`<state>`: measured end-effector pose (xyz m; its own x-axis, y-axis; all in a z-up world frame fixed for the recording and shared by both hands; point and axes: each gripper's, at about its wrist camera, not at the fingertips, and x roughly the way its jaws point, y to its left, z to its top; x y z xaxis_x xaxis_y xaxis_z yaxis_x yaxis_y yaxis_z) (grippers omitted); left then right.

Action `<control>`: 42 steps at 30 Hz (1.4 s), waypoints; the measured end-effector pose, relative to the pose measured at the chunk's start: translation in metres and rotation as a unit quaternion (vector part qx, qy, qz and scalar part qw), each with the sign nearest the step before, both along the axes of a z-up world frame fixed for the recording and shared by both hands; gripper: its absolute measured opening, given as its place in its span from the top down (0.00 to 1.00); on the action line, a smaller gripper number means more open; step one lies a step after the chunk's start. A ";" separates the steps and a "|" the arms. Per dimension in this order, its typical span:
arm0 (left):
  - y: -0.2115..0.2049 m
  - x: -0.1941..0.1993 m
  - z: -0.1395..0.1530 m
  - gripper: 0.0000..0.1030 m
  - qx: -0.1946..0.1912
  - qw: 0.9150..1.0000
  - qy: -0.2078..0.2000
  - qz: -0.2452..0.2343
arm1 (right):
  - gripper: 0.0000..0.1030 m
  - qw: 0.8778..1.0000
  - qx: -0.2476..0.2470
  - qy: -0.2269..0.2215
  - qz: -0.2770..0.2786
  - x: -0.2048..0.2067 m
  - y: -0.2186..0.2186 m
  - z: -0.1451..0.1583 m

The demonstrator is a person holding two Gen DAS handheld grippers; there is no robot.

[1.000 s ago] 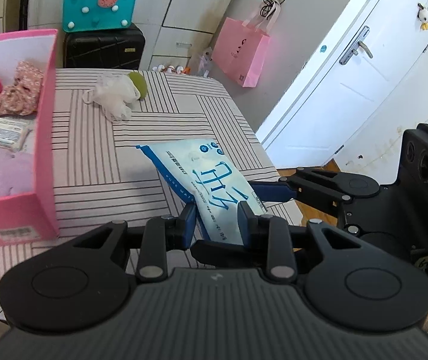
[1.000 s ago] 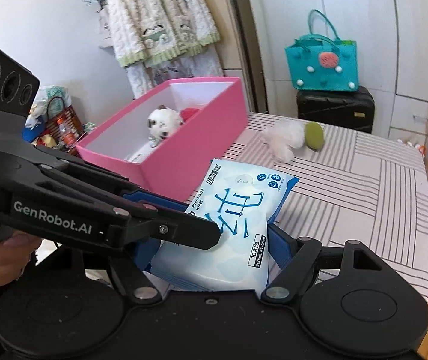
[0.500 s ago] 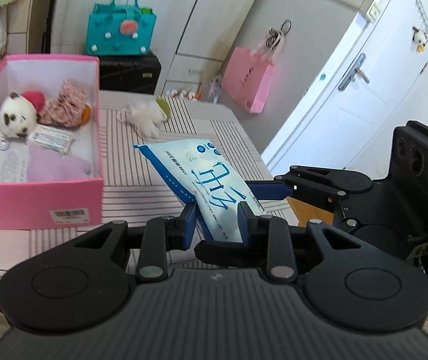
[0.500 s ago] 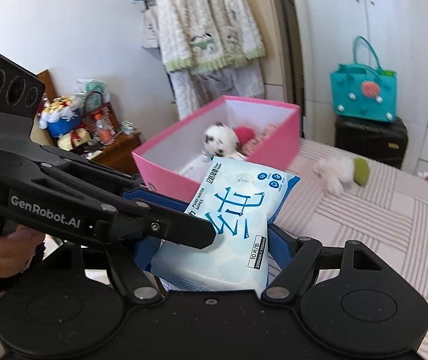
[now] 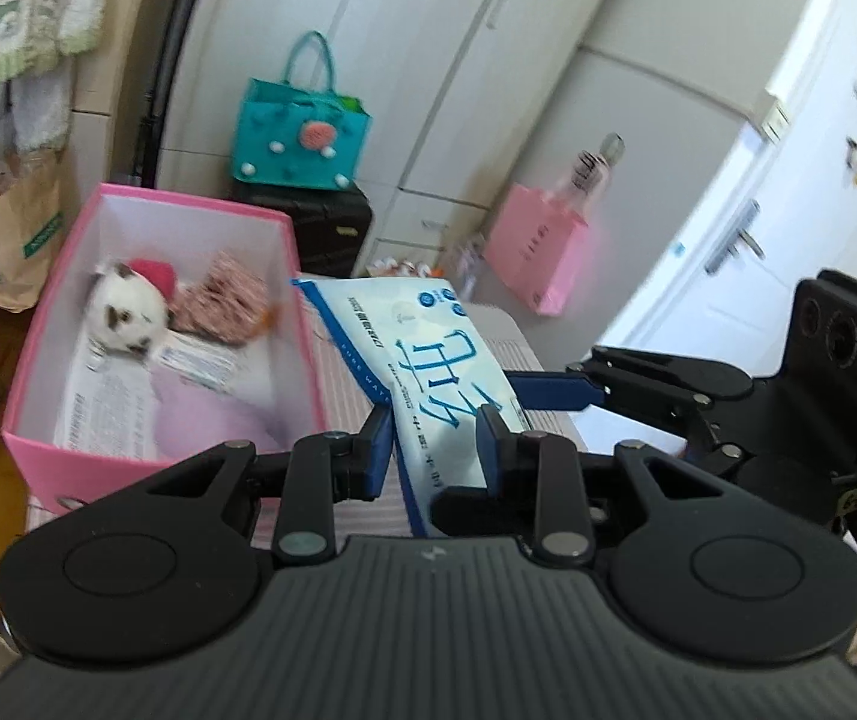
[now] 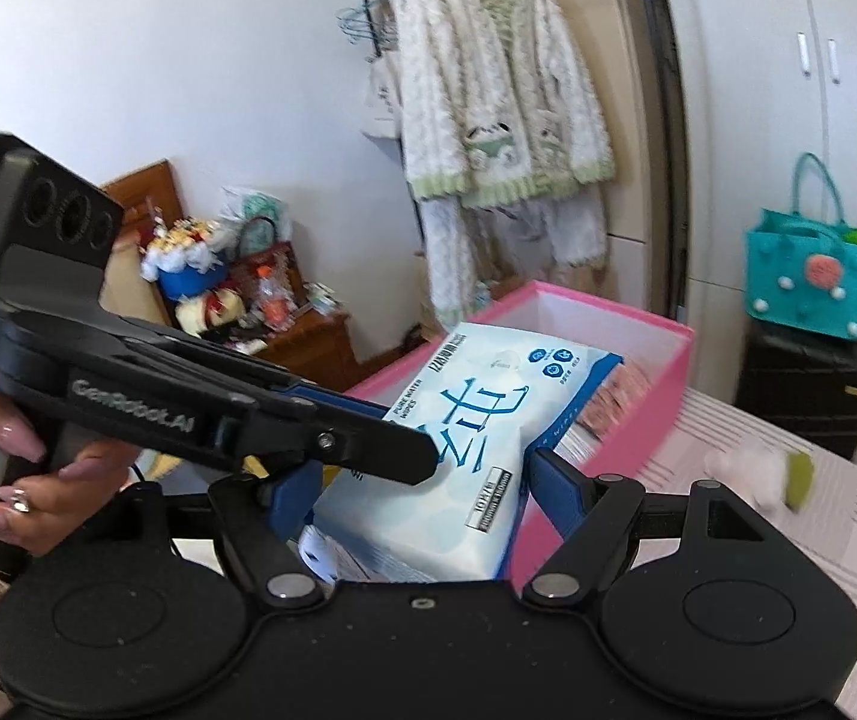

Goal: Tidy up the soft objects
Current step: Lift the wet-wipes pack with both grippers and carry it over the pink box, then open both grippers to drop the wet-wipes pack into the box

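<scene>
- My left tongs (image 5: pixel 434 444) are pinching the near edge of the pack of wet wipes (image 5: pixel 428 372); the blue pads press on it from both sides, close together.
- My right tongs (image 6: pixel 422 480) grip the same pack (image 6: pixel 470 450) across its width, so their jaws stand wide apart, with a pad against each long side.
- In the left wrist view the right tongs (image 5: pixel 554 390) reach in from the right and meet the pack's right side just ahead of my left pads.
- In the right wrist view the left tongs (image 6: pixel 422 459) come in from the left and cross over the front of the pack; a hand (image 6: pixel 38 480) with long nails holds their handle.
- The pack hangs in the air between both tongs, clear of the striped table (image 5: pixel 338 378) below it.
- The pink box (image 5: pixel 302 324) lies ahead and to the left of my left tongs, open at the top, and the pack's far end sits just beside its right wall.
- Inside the box I see a white spotted plush toy (image 5: pixel 125 312), a red soft item (image 5: pixel 152 273) and a pinkish patterned cloth bundle (image 5: pixel 221 300).
- Ahead and right of my right tongs, a blurred white fluffy item with a green piece (image 6: pixel 758 471) rests on the table (image 6: pixel 698 480).
- Beyond the box a teal bag (image 5: pixel 299 138) sits on a black suitcase (image 5: pixel 320 222).
</scene>
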<state>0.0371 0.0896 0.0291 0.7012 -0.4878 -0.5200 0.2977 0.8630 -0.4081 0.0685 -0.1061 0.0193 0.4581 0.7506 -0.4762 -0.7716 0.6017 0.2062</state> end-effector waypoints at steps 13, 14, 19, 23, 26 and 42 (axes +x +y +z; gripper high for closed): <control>0.065 0.054 -0.009 0.72 0.011 0.996 0.021 0.081 | 0.45 0.997 0.024 0.054 0.048 0.078 0.055 -0.014; 0.069 0.057 -0.012 0.72 0.015 0.996 0.028 0.085 | 0.46 0.997 0.021 0.062 0.050 0.084 0.060 -0.019; 0.083 0.078 -0.033 0.72 0.032 0.993 0.064 0.097 | 0.46 0.994 0.011 0.100 0.054 0.107 0.082 -0.045; 0.091 0.092 -0.050 0.72 0.041 0.990 0.096 0.099 | 0.46 0.990 0.004 0.132 0.056 0.121 0.094 -0.065; 0.094 0.100 -0.059 0.72 0.054 0.988 0.111 0.096 | 0.46 0.987 -0.004 0.147 0.059 0.126 0.103 -0.076; 0.089 0.117 -0.074 0.73 0.133 0.978 0.131 0.090 | 0.46 0.978 -0.032 0.199 0.059 0.147 0.121 -0.102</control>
